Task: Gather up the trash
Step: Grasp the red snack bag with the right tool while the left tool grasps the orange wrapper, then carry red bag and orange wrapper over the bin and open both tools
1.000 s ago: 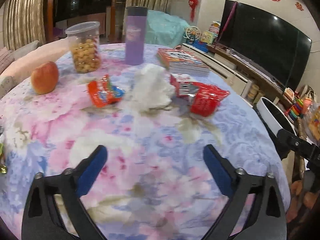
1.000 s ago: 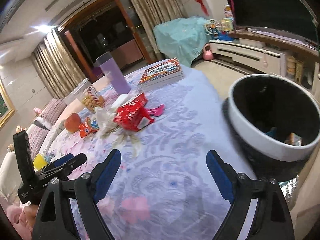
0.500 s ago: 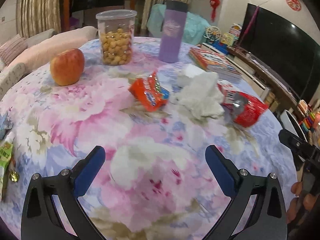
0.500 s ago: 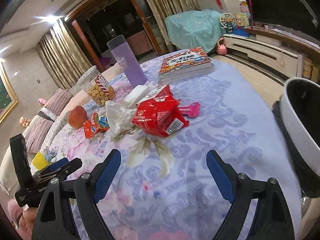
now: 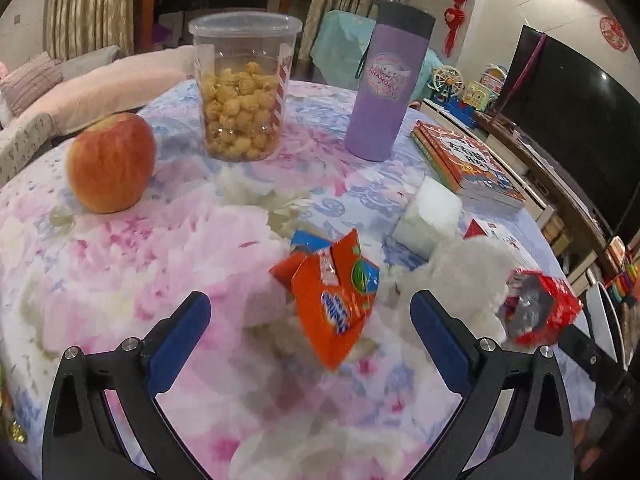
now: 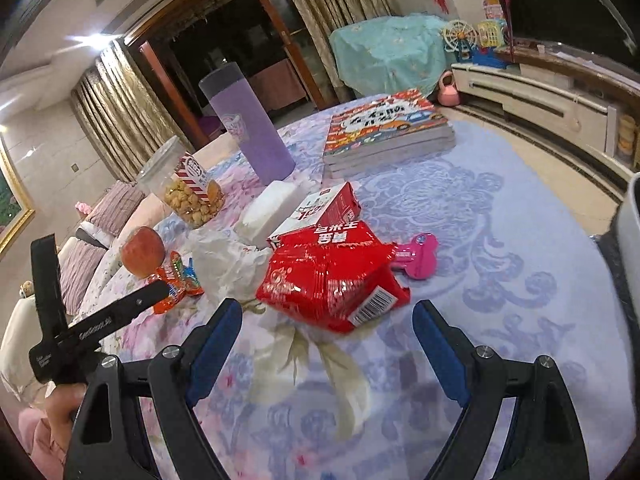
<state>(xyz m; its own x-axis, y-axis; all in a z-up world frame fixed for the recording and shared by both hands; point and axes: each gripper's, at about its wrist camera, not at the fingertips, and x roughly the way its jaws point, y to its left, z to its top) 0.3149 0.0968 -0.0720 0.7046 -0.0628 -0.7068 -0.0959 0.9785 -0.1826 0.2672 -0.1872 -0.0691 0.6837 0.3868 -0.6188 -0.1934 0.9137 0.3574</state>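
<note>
An orange snack wrapper [image 5: 334, 300] lies on the floral table, just ahead of and between the open fingers of my left gripper [image 5: 310, 312]. It also shows in the right wrist view [image 6: 178, 282]. A crumpled white tissue [image 5: 468, 276] lies to its right, and it also shows in the right wrist view [image 6: 228, 262]. A red snack bag [image 6: 332, 276] lies just ahead of my open, empty right gripper [image 6: 326, 320]; in the left wrist view the bag [image 5: 540, 308] is at the right. The bin's white rim [image 6: 632, 216] shows at the right edge.
An apple [image 5: 110, 164], a jar of snacks [image 5: 242, 88], a purple tumbler [image 5: 386, 88], a stack of books [image 5: 466, 164], a white block [image 5: 428, 216], a small red-and-white carton [image 6: 320, 210] and a pink clip [image 6: 416, 252] stand on the table [image 6: 480, 320]. The TV stand lies beyond the right edge.
Both grippers have moved forward over the table toward the trash. The orange wrapper now lies between the left fingers, and the red bag is close before the right gripper. The bin slid out of view.
</note>
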